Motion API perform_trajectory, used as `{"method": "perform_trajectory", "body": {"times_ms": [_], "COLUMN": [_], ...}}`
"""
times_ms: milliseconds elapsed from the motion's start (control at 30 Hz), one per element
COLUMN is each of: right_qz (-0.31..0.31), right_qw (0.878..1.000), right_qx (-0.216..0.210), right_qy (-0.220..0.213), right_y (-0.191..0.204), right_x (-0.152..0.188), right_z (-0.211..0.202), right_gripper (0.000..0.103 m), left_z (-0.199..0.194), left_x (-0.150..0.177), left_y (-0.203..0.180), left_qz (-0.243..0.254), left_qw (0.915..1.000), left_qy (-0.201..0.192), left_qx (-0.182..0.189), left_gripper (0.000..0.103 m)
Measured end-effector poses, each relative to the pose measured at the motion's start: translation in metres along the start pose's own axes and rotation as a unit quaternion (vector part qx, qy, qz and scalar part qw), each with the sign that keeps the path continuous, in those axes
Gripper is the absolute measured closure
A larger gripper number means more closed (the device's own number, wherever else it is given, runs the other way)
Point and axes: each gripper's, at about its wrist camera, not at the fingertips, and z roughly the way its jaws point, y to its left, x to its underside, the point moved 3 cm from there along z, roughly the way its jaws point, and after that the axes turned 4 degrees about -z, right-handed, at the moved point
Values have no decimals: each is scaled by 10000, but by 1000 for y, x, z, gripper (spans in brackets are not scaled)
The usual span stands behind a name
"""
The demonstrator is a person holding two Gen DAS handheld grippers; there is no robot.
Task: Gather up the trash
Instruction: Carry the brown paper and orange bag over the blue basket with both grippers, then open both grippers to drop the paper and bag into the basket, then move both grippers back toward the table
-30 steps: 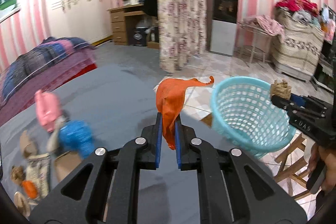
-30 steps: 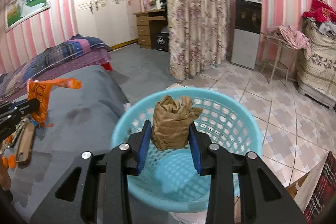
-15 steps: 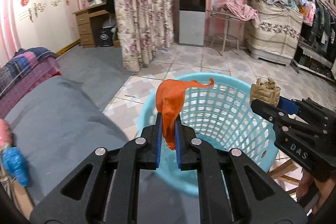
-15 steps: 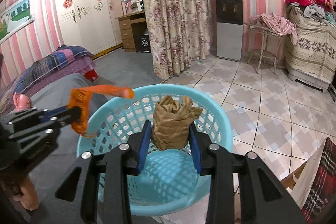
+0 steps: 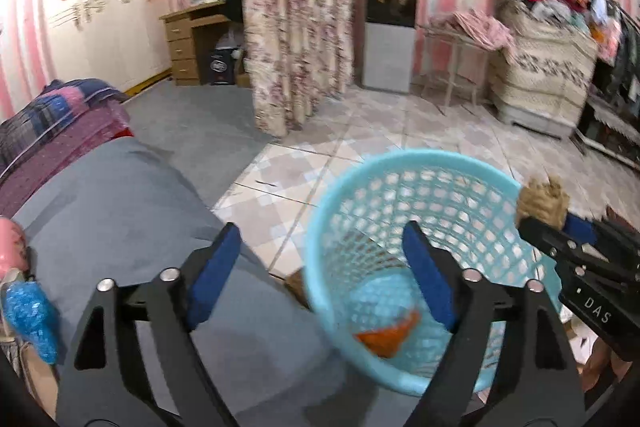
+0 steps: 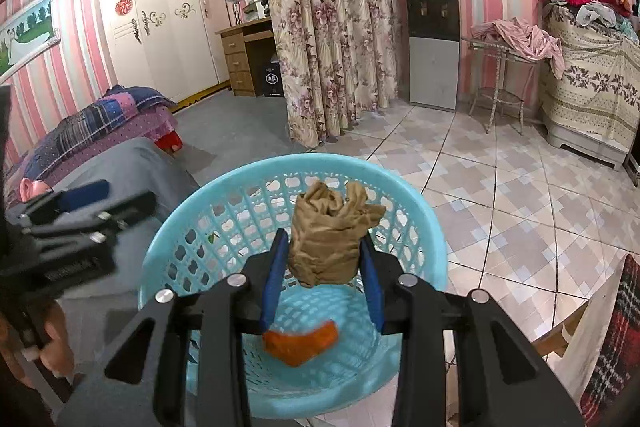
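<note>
A light blue plastic basket (image 5: 332, 211) (image 6: 424, 223) stands beside the grey-covered bed. An orange wrapper (image 5: 386, 337) (image 6: 300, 343) lies on its bottom. My left gripper (image 5: 320, 247) hovers at the basket's left rim, its jaws opening wide with nothing between them. In the right wrist view it shows at the left (image 6: 80, 199). My right gripper (image 6: 323, 251) hangs over the basket, shut on a crumpled brown paper wad (image 6: 330, 239). The wad (image 5: 542, 201) also shows at the right of the left wrist view.
Pink and blue trash items (image 5: 28, 311) lie on the grey bed cover (image 5: 120, 195) at the left. A hand (image 6: 52, 339) holds the left gripper's handle. Beyond are a floral curtain (image 6: 328, 59), a water dispenser (image 6: 432, 35) and tiled floor (image 6: 520, 195). A plaid cloth (image 6: 616, 343) lies at the right edge.
My left gripper carried the orange wrapper from over the bed to the basket, then opened; the wrapper dropped into the basket. The right gripper kept its grip on the brown wad.
</note>
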Motion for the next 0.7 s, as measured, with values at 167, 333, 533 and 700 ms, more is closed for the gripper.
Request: {"method": "perform_trajectory", "body": {"times_ms": [167,333,533,700], "right_qz": [-62,-201,-44,-43], "right_qw": [10000,9996,9996,9994], "right_qx": [35,131,146,193], "right_qy": [-68,-149,-238,-287], "right_y": [16,28,23,28], "right_x": [-2,-5,-8,-11], "right_z": [8,7,1,-5], "right_gripper": [67,52,28,17], "left_z": [-10,-18,-26,-38], "left_x": [-5,-6,-7,-6], "left_y": [27,48,62,70], "left_qz": [-178,-365,-490,-514], "left_qw": [9992,9978,9966,9957], "left_qy": [-170,-260,-305,-375], "left_qx": [-302,-497,-586,-668], "left_gripper": [13,12,11,9]}}
